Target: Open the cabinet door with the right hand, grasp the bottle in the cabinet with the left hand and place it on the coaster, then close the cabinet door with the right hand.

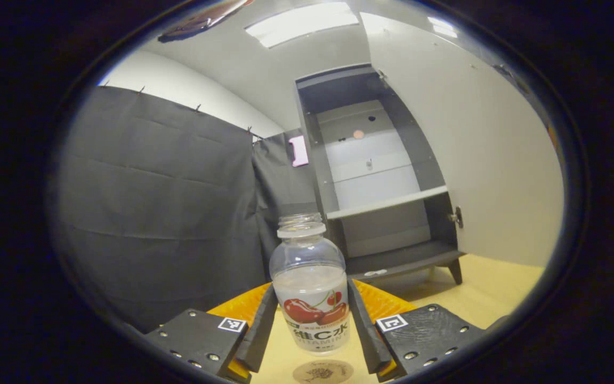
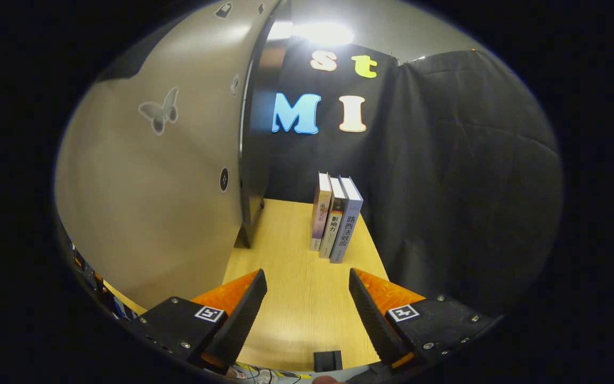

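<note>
In the left gripper view, grey cloth hangs along the left side. At the bottom centre, the left tongs (image 1: 311,325) grip the bottle (image 1: 310,282), one finger pressed against each side of its labelled lower half. The bottle stands upright, clear and uncapped, with cherries on its label. It is held above the wooden surface (image 1: 499,293), and just below its base lies the round coaster (image 1: 323,372), partly cut off by the edge of the view; whether the bottle touches the coaster cannot be told. Behind the bottle stands the cabinet (image 1: 371,176), open, with a pale shelf across the middle and a dark floor board on short legs. To its right the cabinet door (image 1: 472,149) is swung wide, its pale inner face turned this way, with a small hinge near its lower edge.

In the right gripper view, the outer face of the door (image 2: 147,202) fills the left side, bearing a butterfly sticker (image 2: 160,111). At the bottom centre the right tongs (image 2: 307,304) stand open, holding nothing, over the wooden surface (image 2: 296,298). Beyond them, three books (image 2: 334,218) stand upright side by side near the black cloth wall.
</note>
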A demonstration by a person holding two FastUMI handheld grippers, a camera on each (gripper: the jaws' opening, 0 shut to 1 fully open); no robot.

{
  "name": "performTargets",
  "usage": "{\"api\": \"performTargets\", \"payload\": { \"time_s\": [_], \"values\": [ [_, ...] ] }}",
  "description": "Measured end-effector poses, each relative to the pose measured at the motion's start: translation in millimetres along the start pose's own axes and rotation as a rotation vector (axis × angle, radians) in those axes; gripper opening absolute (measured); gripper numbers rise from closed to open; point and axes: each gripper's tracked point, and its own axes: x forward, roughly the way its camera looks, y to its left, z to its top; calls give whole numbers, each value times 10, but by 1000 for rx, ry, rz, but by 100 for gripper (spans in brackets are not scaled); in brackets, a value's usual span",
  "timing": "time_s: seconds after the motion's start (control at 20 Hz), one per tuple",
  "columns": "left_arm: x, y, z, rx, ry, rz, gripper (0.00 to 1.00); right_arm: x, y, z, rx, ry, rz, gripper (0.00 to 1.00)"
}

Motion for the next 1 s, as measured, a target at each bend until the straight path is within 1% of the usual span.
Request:
{"api": "performTargets", "payload": {
  "time_s": [0.1, 0.2, 0.3, 0.4, 0.5, 0.65, 0.7, 0.75, 0.8, 0.85, 0.95, 1.0],
  "values": [
    [57, -105, -205, 17, -3, 12, 73, 21, 72, -137, -45, 29, 22, 95],
    [142, -206, -266, 45, 3, 18, 73, 14, 125, -179, -83, 39, 39, 95],
    [206, -279, -281, 31, 31, 29, 73, 35, 130, -169, -71, 39, 42, 95],
    [272, -105, -239, 16, 52, 40, 73, 63, 159, -170, -62, 45, 50, 96],
    [354, -79, -217, -7, 72, 46, 73, 66, 161, -145, -69, 40, 50, 96],
    [418, -47, -358, -25, 87, 64, 73, 51, 136, -185, -76, 43, 49, 96],
    [434, -59, -356, -19, 84, 66, 80, 40, 135, -194, -79, 43, 50, 96],
    [414, -92, -373, -7, 91, 65, 73, 34, 130, -205, -85, 45, 49, 96],
    [415, -111, -366, -1, 93, 64, 79, 29, 117, -218, -90, 44, 45, 95],
    [410, -128, -360, -10, 97, 61, 74, 26, 114, -218, -88, 44, 44, 96],
    [386, -92, -350, -44, 97, 56, 75, 33, 137, -230, -76, 48, 50, 96],
    [356, -81, -346, -56, 101, 52, 82, 37, 135, -230, -74, 50, 51, 96]
  ]
}}
